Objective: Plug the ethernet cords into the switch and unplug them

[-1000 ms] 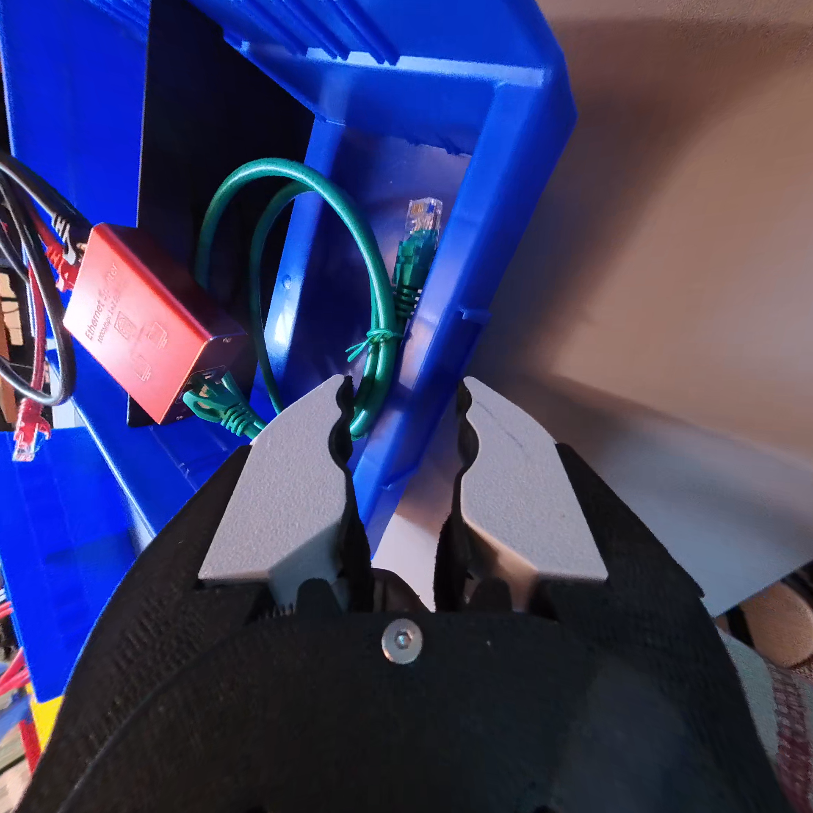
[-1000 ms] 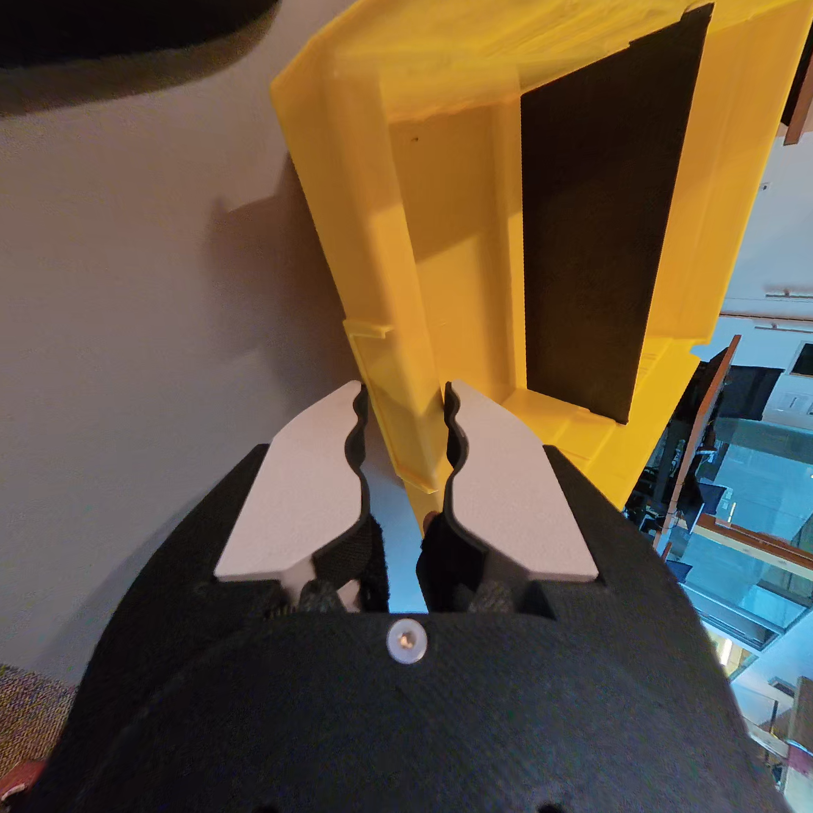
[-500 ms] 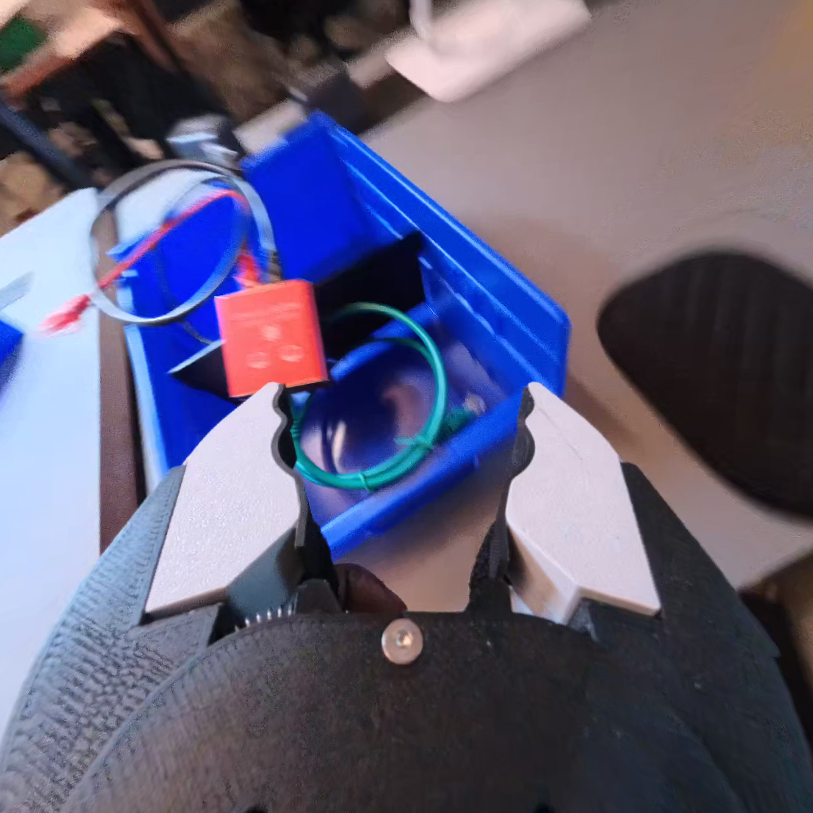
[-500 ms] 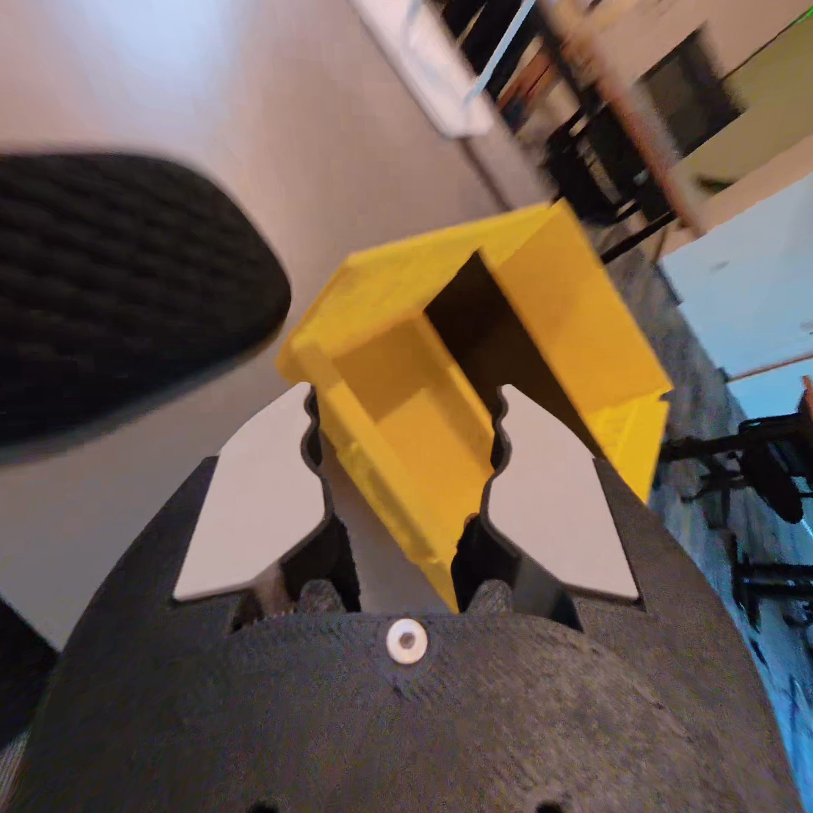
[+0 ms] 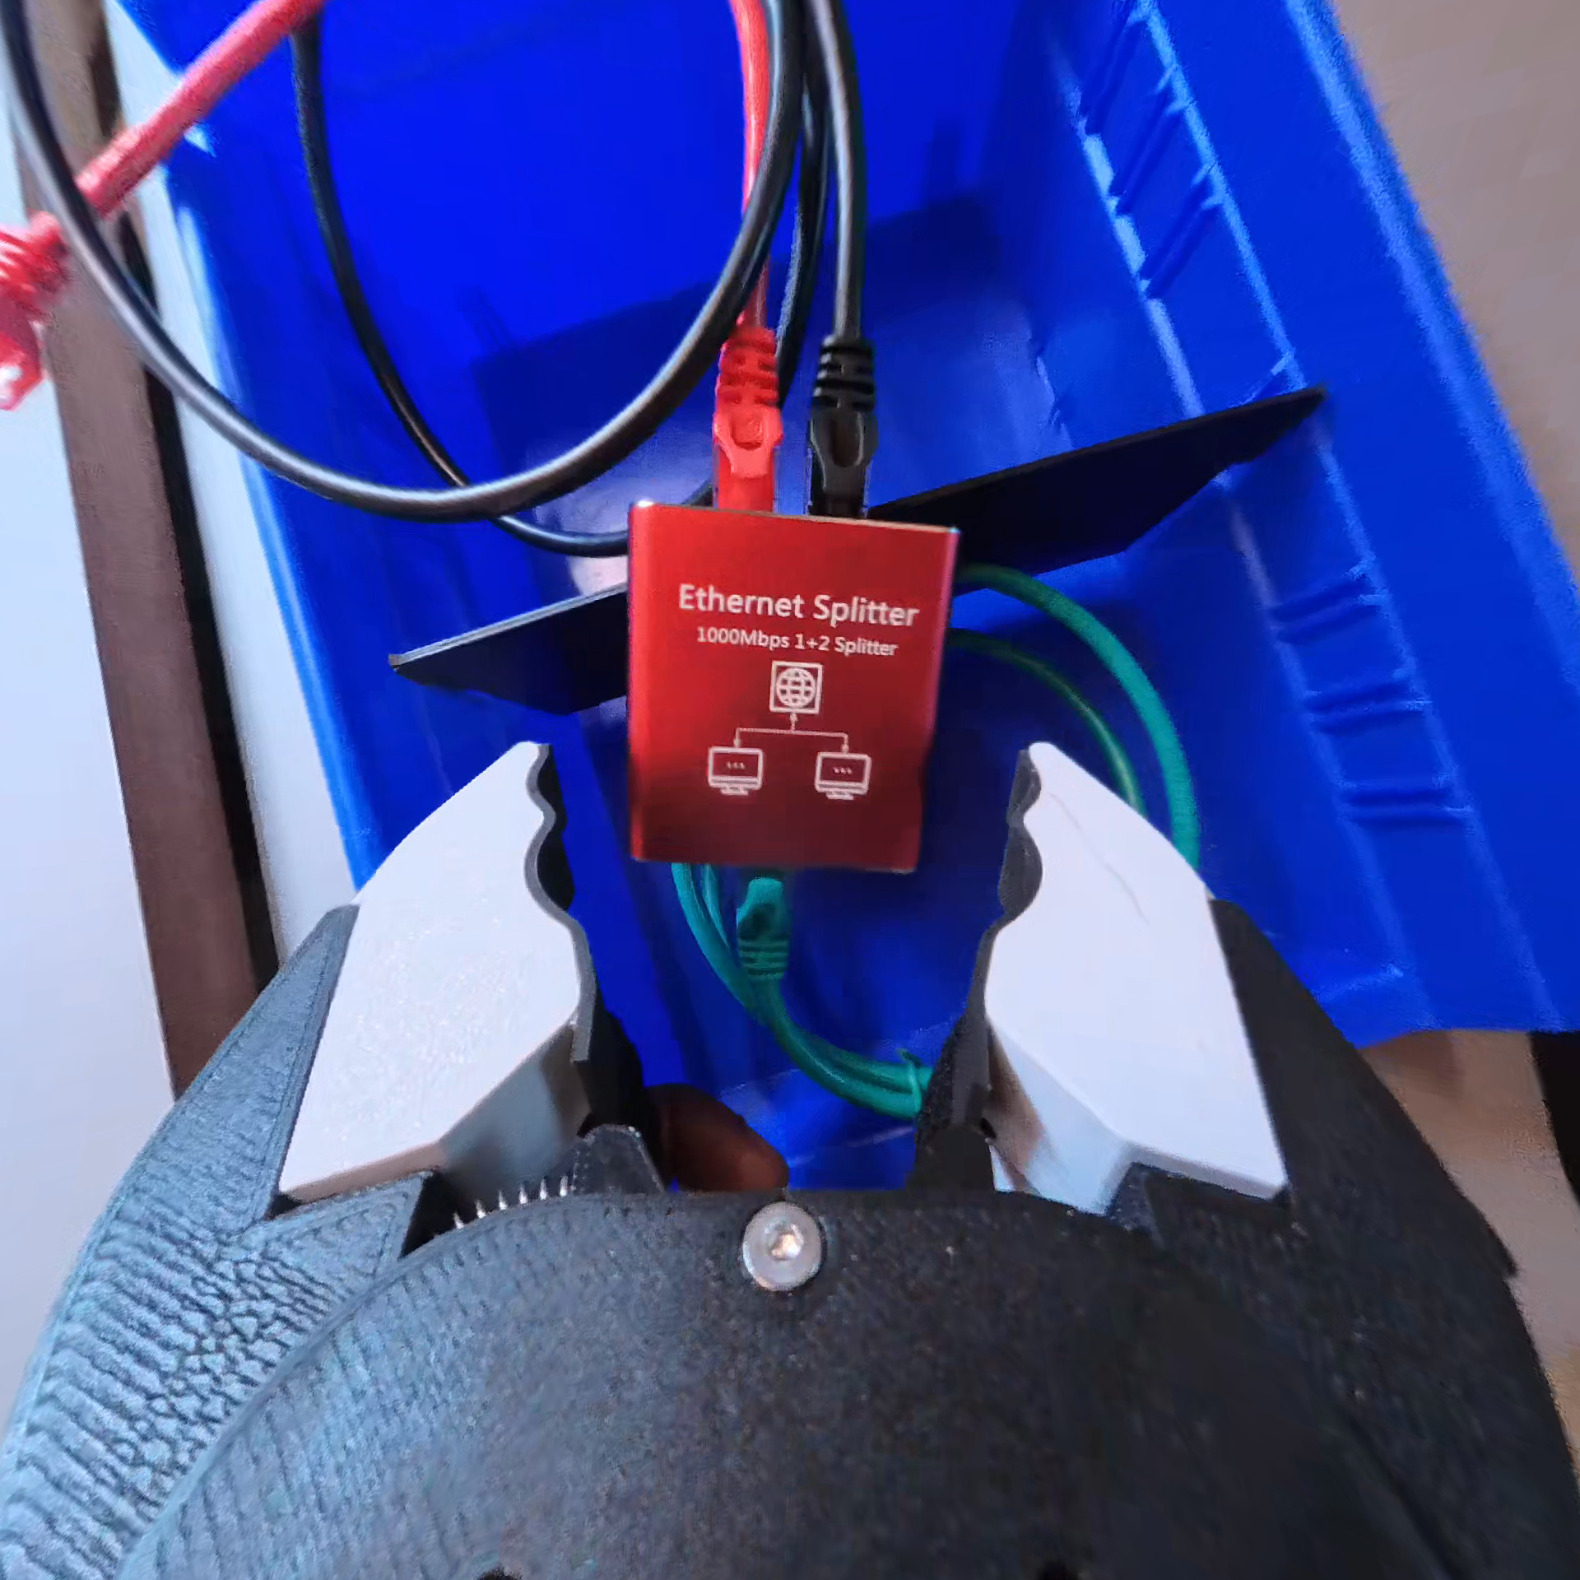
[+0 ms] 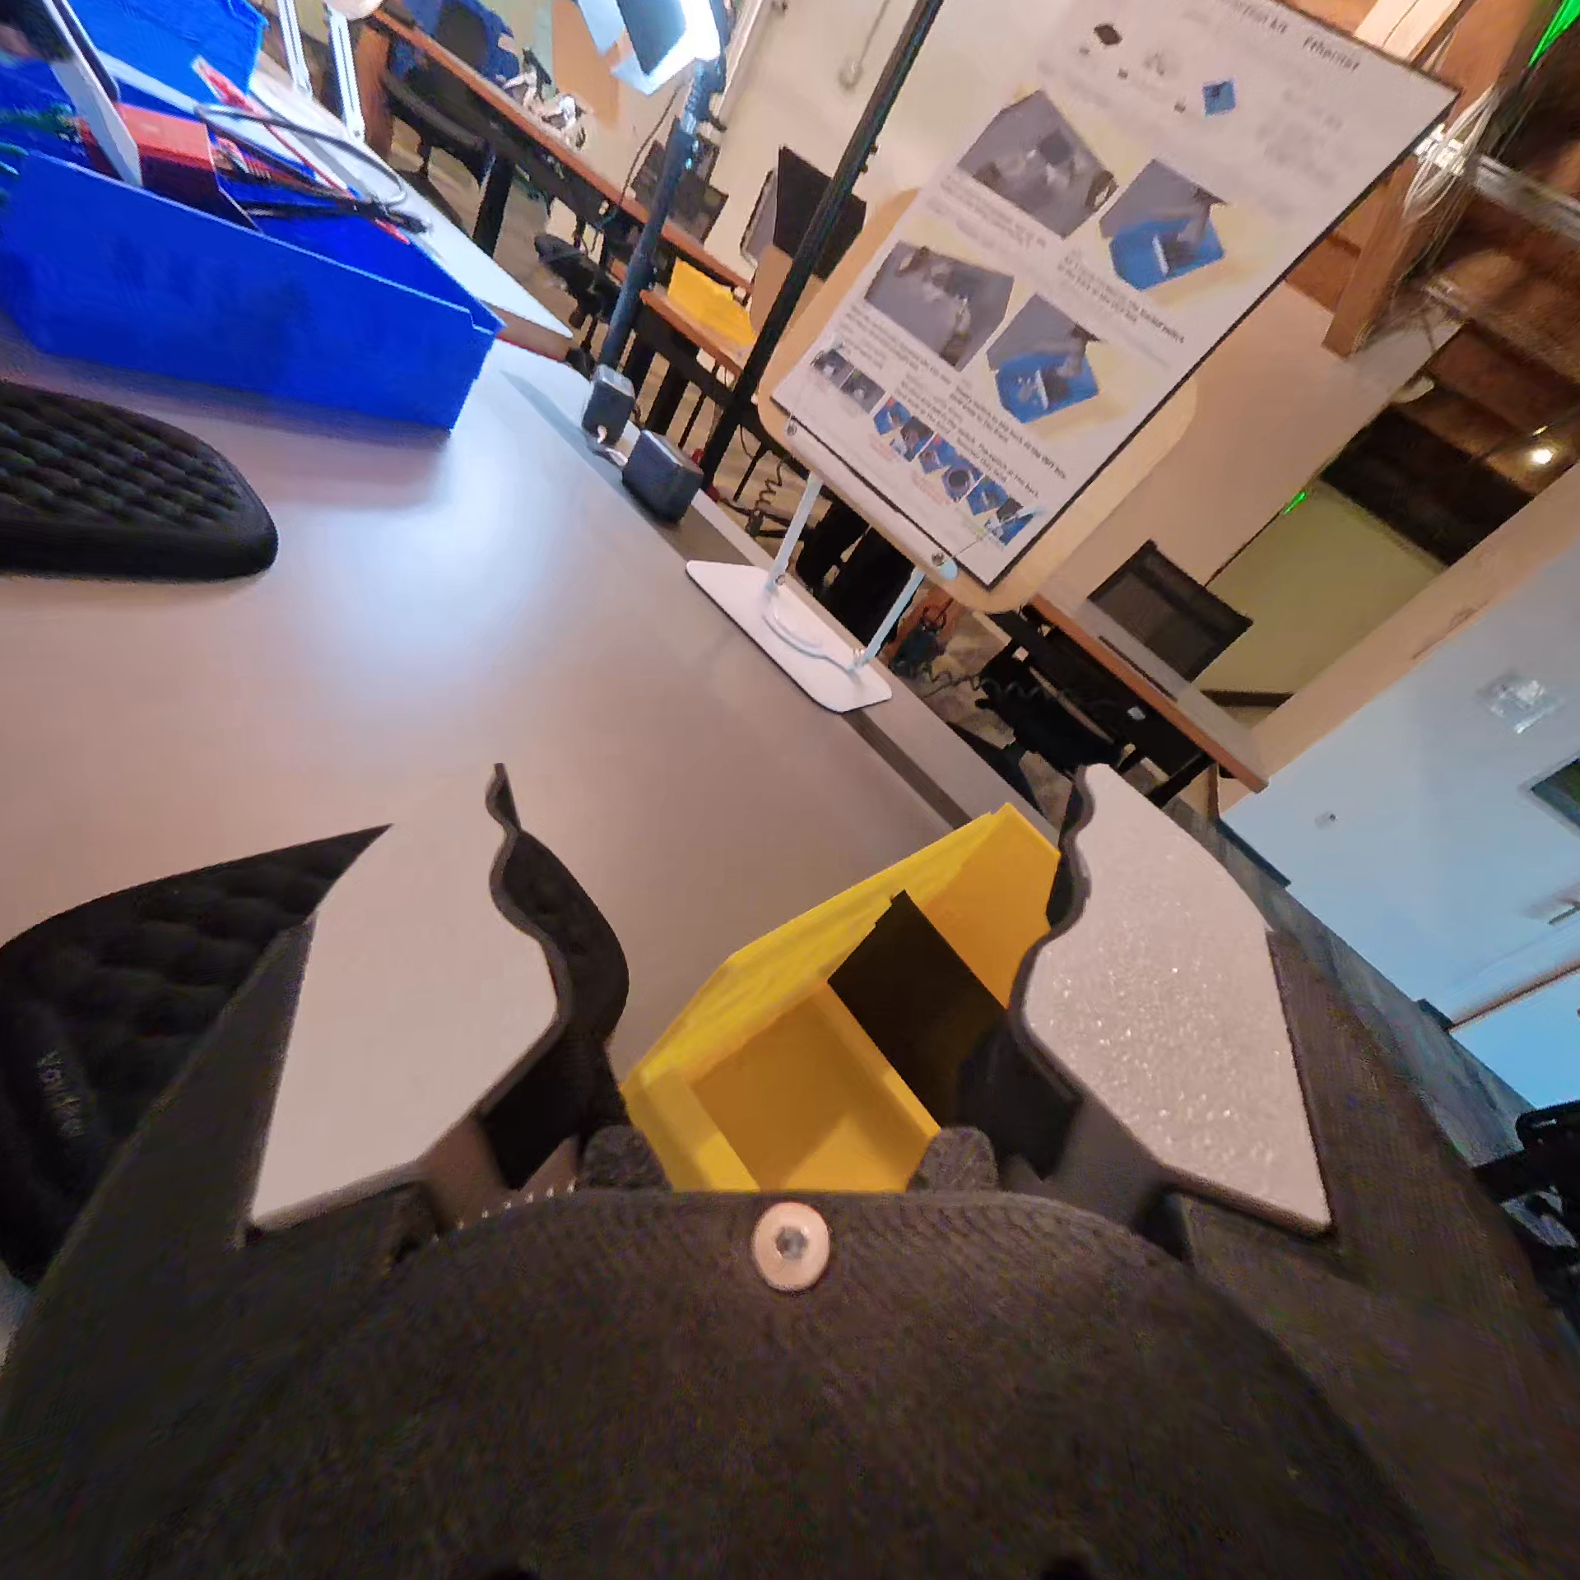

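A red switch box (image 5: 787, 692) rests on a black divider (image 5: 1111, 487) inside a blue bin (image 5: 1282, 598). A red cord (image 5: 748, 410) and a black cord (image 5: 842, 410) are plugged into its far end. A green cord (image 5: 761, 932) is plugged into its near end and loops to the right. My left gripper (image 5: 782, 791) is open, its fingers on either side of the box's near end, not touching it. My right gripper (image 6: 787, 821) is open and empty above a yellow bin (image 6: 804, 1077) with a black divider (image 6: 915, 975). The blue bin also shows far left in the right wrist view (image 6: 214, 291).
A grey table (image 6: 479, 650) holds a black mesh pad (image 6: 111, 496) at the left. An instruction board (image 6: 1069, 282) on a white stand (image 6: 787, 633) stands at the table's far edge, beside two small dark blocks (image 6: 663, 462). Other desks lie beyond. Some 65 cm of space lies between my two pairs of fingers.
Both grippers let go of the bin walls and opened wide. My left gripper swung over the blue bin and closed in on the switch box. My right gripper rose and tilted up above the yellow bin.
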Tool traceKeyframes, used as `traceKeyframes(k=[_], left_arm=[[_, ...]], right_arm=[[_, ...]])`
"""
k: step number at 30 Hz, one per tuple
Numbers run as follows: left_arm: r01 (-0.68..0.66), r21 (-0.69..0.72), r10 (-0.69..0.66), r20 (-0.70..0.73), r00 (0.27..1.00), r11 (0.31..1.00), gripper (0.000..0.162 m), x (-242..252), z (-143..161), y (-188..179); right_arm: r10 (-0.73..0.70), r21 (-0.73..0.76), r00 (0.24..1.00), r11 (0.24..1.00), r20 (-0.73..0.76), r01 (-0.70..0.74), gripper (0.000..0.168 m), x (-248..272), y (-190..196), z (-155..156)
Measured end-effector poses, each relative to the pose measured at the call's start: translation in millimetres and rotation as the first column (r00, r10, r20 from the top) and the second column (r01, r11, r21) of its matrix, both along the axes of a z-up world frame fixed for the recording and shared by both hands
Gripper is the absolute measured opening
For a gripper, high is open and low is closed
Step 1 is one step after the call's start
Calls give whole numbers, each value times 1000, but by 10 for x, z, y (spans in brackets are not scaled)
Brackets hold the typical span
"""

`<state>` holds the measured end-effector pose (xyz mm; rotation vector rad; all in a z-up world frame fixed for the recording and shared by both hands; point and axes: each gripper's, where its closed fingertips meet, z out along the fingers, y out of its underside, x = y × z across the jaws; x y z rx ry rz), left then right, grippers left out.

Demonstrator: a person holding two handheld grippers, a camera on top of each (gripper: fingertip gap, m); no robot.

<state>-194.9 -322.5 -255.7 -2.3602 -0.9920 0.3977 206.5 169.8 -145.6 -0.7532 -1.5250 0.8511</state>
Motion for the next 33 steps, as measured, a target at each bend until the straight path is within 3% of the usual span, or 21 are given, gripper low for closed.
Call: traceKeyframes(k=[4,6,7,12,24,29,33], left_arm=[[16,-92,-14,23,1000,996,99,-64,-176,-20],[19,-127,-19,2,1000,992,89,-94,-213,-32],[35,-115,-36,-3,999,993,82,-84,-210,-2],[48,-58,-54,-118,992,997,81,-79,-42,60],[165,108,-85,-520,850,980,80,195,1056,336],[309,195,-115,-645,755,931,80,574,1602,614],[460,244,-161,-716,679,854,80,970,1946,928]], right_arm=[[3,0,1000,1000,-6,-3,118,-14,-5,1],[10,-1,1000,1000,0,-10,118,-40,-16,-18],[13,2,1000,1000,2,-13,117,-53,-24,-26],[14,25,999,1000,40,-15,116,-125,-52,-107],[79,35,997,996,24,-80,113,-223,-257,-63],[117,41,993,992,12,-118,112,-265,-378,-32],[165,51,986,985,3,-165,111,-341,-536,-19]])
